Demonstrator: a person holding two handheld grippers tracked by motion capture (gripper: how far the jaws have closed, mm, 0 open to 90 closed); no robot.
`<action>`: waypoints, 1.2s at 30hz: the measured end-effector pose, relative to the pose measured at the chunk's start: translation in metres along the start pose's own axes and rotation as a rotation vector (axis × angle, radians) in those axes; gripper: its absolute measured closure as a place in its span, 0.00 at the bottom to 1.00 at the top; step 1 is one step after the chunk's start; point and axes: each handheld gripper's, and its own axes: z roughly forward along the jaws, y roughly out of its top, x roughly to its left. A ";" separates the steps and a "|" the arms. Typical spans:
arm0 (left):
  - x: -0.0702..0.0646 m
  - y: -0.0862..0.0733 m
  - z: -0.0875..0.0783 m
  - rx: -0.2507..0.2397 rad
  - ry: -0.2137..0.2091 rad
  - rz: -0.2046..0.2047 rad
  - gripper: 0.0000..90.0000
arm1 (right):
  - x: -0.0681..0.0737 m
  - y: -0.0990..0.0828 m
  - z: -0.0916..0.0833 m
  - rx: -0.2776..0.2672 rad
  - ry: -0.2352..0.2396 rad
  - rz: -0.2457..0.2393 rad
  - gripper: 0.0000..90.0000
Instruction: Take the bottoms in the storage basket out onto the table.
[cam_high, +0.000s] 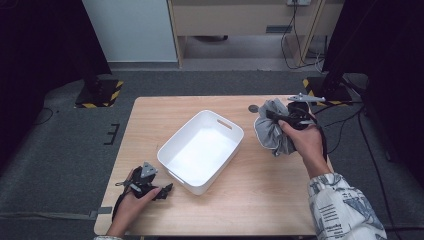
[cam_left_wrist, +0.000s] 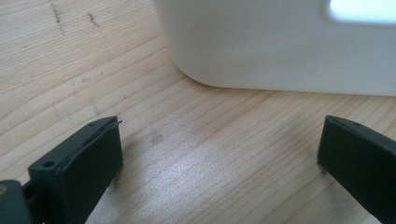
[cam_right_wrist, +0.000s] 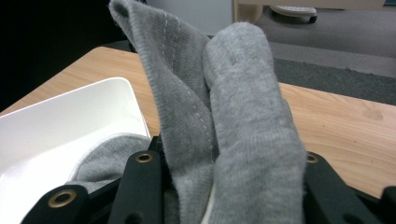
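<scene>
A pale wooden table (cam_high: 260, 195) stood on grey carpet. The right gripper (cam_high: 280, 119) clamped a bunched grey cloth (cam_high: 272, 134) right of the empty white bin (cam_high: 170, 150); it probably needed lifting over the rim. The left gripper (cam_high: 162, 191) rested wide open beside the bin.

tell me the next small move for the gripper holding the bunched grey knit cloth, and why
Probably carry the bunched grey knit cloth leftward until it hangs over the white plastic bin. The right gripper is shut on the cloth, which is off to the bin's right above the wooden table, and the bin looks empty. The left gripper rests open beside the bin.
</scene>
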 end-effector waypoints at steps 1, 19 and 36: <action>0.000 0.000 0.000 0.000 0.000 0.000 0.00 | -0.001 -0.001 0.000 0.001 -0.002 0.002 0.68; 0.000 0.000 0.000 0.000 0.000 0.000 0.00 | -0.018 -0.023 0.003 0.021 -0.034 0.011 0.68; 0.000 0.000 0.000 0.000 0.000 0.000 0.00 | -0.017 -0.032 0.010 0.046 -0.046 0.001 0.68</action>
